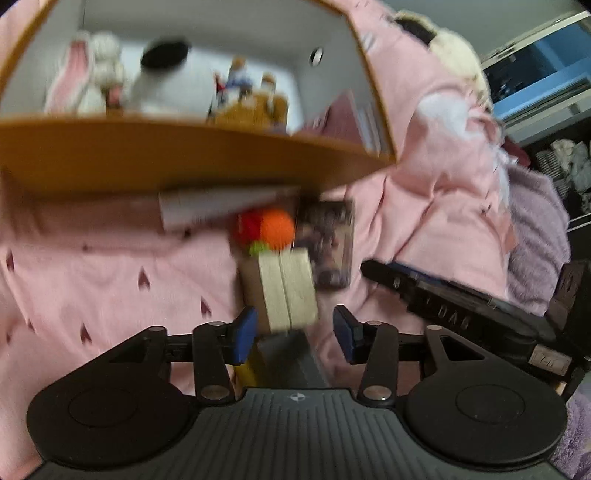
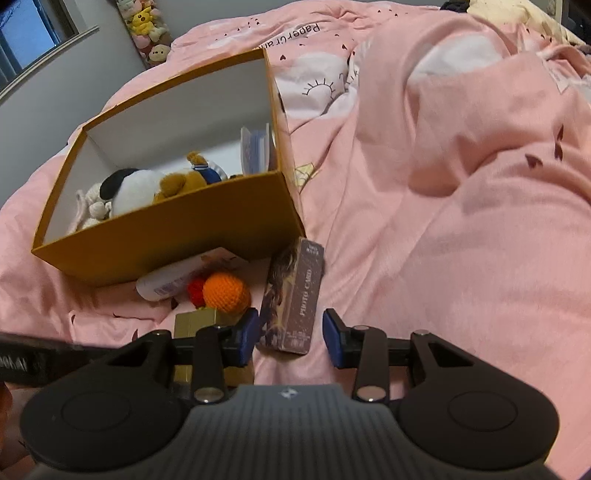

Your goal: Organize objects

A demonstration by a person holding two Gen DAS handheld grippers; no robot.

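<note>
An orange cardboard box sits on the pink bed, holding plush toys and a card pack. In front of it lie a white tube, a crocheted orange and red fruit, a gold box and a brown photo card box. My right gripper is open with its jaws either side of the photo card box's near end. My left gripper is open just before the gold box. The photo card box lies to its right.
The pink duvet rises in folds to the right. The right gripper's black body lies close on the right of the left wrist view. Plush toys sit by the far wall. A purple blanket lies at the bed's edge.
</note>
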